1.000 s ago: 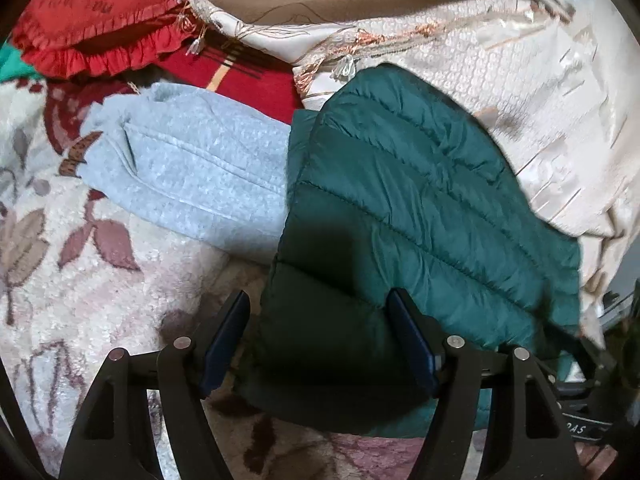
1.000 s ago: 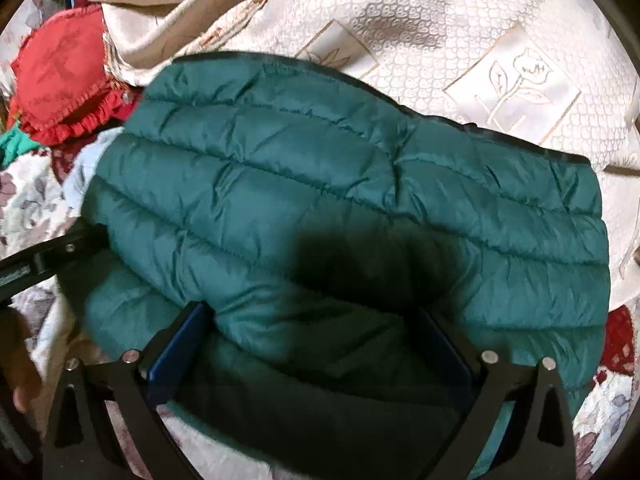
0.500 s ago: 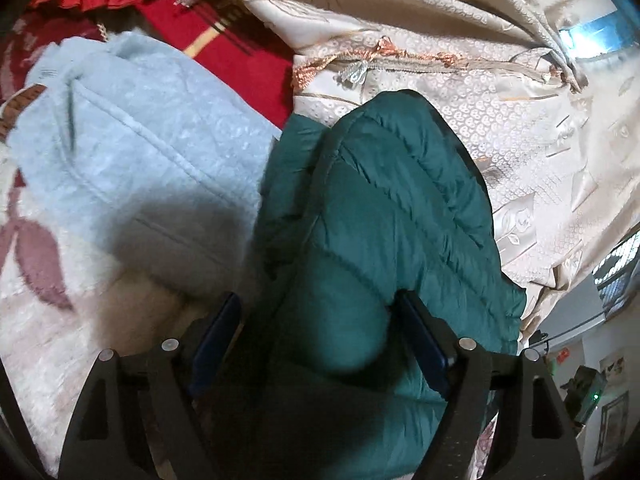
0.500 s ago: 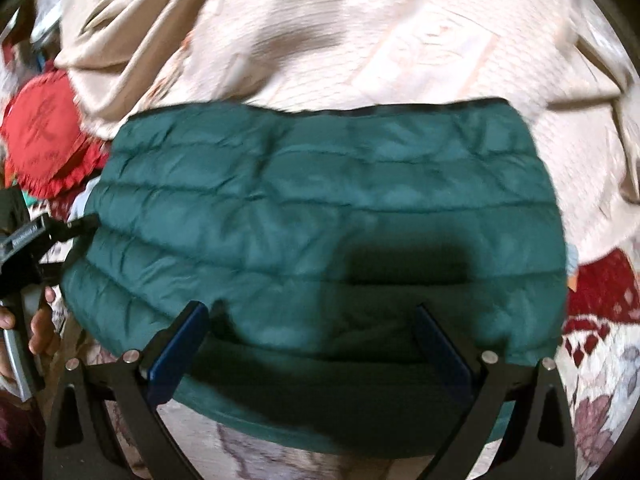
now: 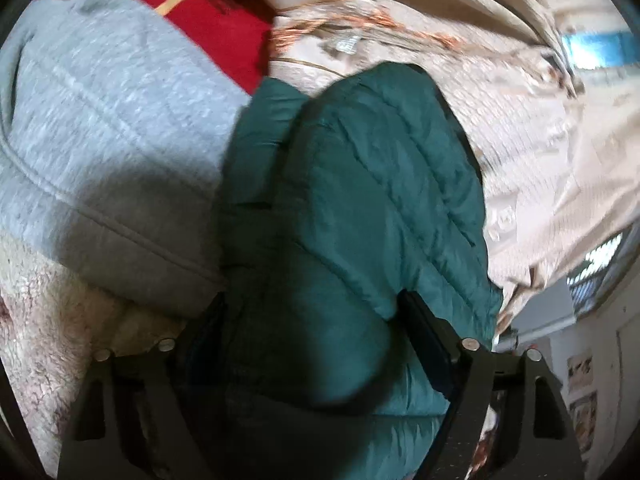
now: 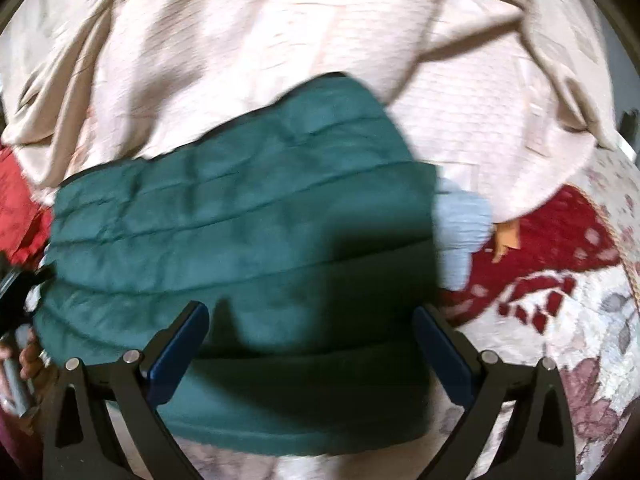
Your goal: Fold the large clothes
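Note:
A dark green quilted jacket (image 5: 360,200) lies folded on the bed, partly over a grey sweatshirt (image 5: 100,140). My left gripper (image 5: 312,340) stands wide open at the jacket's end, and a puffy fold bulges up between its fingers. In the right wrist view the jacket (image 6: 240,220) spreads crosswise, with my right gripper (image 6: 312,344) open above its near edge and nothing pinched. The other gripper's black body (image 6: 16,300) and a person's fingers (image 6: 30,356) show at that view's left edge.
A cream patterned bedspread (image 6: 280,40) is bunched behind the jacket. A red cloth (image 5: 216,12) lies at the back left. The floral blanket (image 6: 580,320) covers the bed to the right, and a corner of grey sweatshirt (image 6: 460,224) pokes out there.
The left gripper has come closer over the jacket's end and rolled, its jaws a little wider. The right view has swung right, so the jacket's right edge and the floral blanket now show.

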Action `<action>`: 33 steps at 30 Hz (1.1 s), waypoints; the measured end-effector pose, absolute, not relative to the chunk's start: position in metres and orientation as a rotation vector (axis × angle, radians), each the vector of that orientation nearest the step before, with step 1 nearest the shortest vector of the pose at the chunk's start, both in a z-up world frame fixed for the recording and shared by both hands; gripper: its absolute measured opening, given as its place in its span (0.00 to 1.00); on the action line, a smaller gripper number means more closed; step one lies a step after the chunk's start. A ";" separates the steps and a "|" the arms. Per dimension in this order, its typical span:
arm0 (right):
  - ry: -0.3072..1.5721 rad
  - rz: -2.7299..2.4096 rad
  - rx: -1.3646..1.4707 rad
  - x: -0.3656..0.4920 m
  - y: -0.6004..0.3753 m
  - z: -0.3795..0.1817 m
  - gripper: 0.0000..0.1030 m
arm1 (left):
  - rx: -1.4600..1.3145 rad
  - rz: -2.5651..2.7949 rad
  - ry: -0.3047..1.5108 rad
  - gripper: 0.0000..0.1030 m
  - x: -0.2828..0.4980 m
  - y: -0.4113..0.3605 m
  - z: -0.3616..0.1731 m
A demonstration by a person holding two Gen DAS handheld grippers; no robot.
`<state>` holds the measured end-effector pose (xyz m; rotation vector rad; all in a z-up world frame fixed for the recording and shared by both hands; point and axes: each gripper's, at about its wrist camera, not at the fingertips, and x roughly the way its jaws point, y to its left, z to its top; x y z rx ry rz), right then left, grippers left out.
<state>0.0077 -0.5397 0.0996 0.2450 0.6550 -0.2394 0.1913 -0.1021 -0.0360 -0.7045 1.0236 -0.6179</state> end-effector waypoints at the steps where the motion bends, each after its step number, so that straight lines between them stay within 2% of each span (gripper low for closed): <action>1: 0.652 -0.252 0.263 0.008 -0.548 0.097 1.00 | -0.691 -0.622 1.020 0.62 0.191 -0.103 -0.035; 4: 0.665 -0.257 0.343 0.012 -0.573 0.086 1.00 | -0.697 -0.612 1.028 0.63 0.192 -0.104 -0.035; 9: 0.671 -0.156 0.485 0.030 -0.598 0.072 1.00 | -0.682 -0.577 1.030 0.69 0.197 -0.112 -0.034; 14: 0.700 -0.040 0.509 0.056 -0.606 0.061 1.00 | -0.697 -0.576 1.046 0.75 0.203 -0.117 -0.038; 21: 0.742 0.091 0.573 0.086 -0.617 0.045 1.00 | -0.678 -0.569 1.054 0.78 0.207 -0.126 -0.040; 24: 0.752 0.107 0.599 0.087 -0.616 0.042 1.00 | -0.635 -0.575 1.046 0.66 0.204 -0.133 -0.035; 26: 0.755 0.112 0.598 0.087 -0.613 0.043 0.97 | -0.611 -0.581 1.036 0.50 0.201 -0.138 -0.030; 29: 0.741 0.112 0.567 0.081 -0.598 0.052 0.76 | -0.570 -0.596 1.005 0.33 0.191 -0.139 -0.016; 31: 0.728 0.116 0.530 0.073 -0.588 0.063 0.57 | -0.556 -0.610 0.992 0.26 0.185 -0.139 -0.008; 33: 0.707 0.116 0.492 0.060 -0.578 0.074 0.49 | -0.557 -0.625 0.985 0.22 0.178 -0.138 -0.002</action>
